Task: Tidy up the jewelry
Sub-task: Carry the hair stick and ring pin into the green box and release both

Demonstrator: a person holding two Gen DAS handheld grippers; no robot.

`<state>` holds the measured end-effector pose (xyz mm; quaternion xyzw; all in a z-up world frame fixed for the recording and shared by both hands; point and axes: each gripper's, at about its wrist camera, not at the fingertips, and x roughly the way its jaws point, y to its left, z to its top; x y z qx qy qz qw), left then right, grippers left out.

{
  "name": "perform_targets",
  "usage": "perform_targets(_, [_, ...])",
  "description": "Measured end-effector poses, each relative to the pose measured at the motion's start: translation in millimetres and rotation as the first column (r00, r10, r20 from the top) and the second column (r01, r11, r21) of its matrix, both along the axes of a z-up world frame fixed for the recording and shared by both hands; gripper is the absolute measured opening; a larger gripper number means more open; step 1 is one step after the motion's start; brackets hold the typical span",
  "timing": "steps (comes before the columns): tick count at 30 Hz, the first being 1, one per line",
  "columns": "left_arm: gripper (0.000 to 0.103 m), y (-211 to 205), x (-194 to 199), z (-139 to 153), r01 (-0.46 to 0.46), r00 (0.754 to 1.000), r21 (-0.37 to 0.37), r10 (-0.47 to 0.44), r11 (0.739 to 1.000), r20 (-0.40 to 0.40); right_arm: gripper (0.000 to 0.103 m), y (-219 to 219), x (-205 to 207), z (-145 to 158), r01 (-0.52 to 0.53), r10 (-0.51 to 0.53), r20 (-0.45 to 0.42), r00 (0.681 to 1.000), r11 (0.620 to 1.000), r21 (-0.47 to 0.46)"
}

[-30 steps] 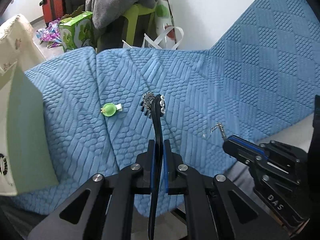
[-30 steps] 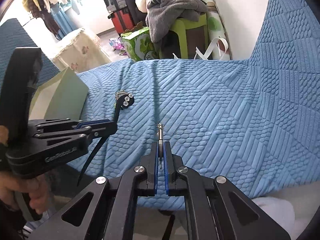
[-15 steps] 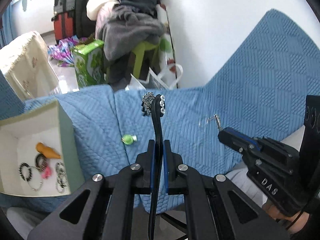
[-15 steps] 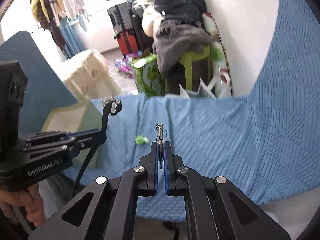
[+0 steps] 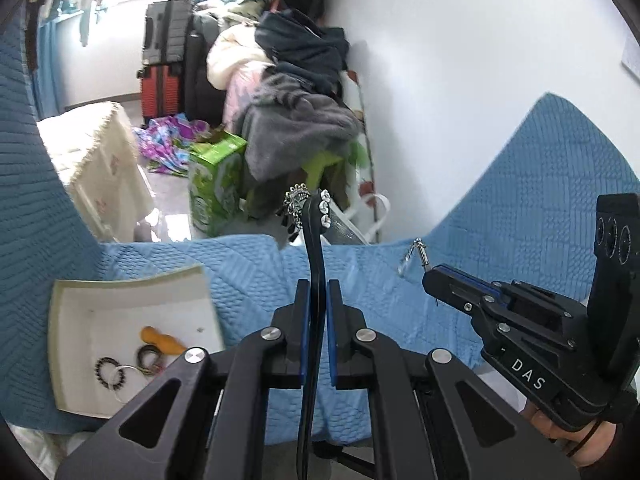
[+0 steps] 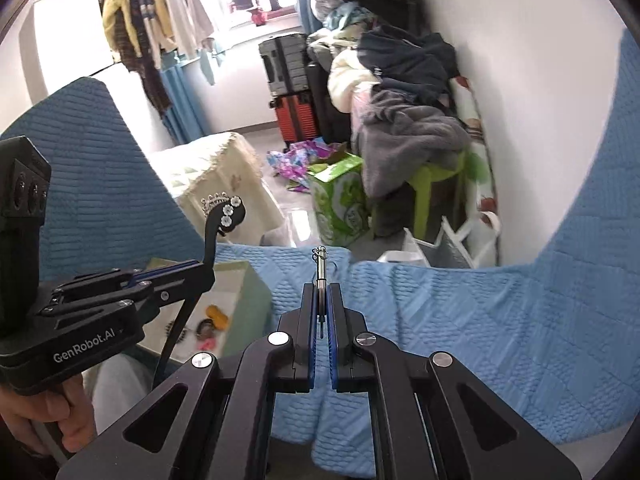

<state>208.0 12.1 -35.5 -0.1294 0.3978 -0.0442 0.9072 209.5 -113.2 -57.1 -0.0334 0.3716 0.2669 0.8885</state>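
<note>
Your left gripper [image 5: 318, 294] is clamped on a black headband [image 5: 311, 276], a thin, glossy curved strip. Its long axis runs away from you and upward; the far tip carries 3 white flower beads and a beaded silver ornament with black drops. Your right gripper [image 6: 320, 298] is pinched flat on a small metal earring [image 6: 320, 268], a slim silver pin pointing straight up, with wire loops on top. Both hang above the quilted blue cover [image 5: 248, 280]. To the left sits an open white cardboard box [image 5: 132, 292] holding bracelets and an orange piece.
</note>
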Motion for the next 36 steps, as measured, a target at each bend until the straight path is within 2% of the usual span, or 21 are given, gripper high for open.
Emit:
perform_targets(9, [0.007,77,-8,-22,-0.131,0.991,0.016,0.132,0.991,-0.032,0.003,75,-1,-11,-0.111,0.111,0.000,0.994,0.994,0.007])
perform_targets(18, [0.007,126,-6,-78,-0.211,0.969,0.006,0.210,0.977,-0.133,0.003,148,4,-69,-0.252,0.245,-0.109,0.963,0.966,-0.059])
perform_targets(28, [0.007,150,-7,-131,-0.244,0.941,-0.014,0.234,0.970,-0.244,0.003,181,12,-133,-0.319,0.285,-0.219,0.933,0.937,-0.142])
perform_targets(32, [0.007,154,-8,-135,-0.257,0.936,-0.027,0.242,0.966,-0.256,0.004,184,13,-141,-0.336,0.294,-0.250,0.922,0.931,-0.144])
perform_targets(36, [0.007,152,-9,-127,-0.256,0.939,-0.017,0.245,0.966,-0.243,0.005,182,13,-133,-0.341,0.302,-0.249,0.920,0.931,-0.131])
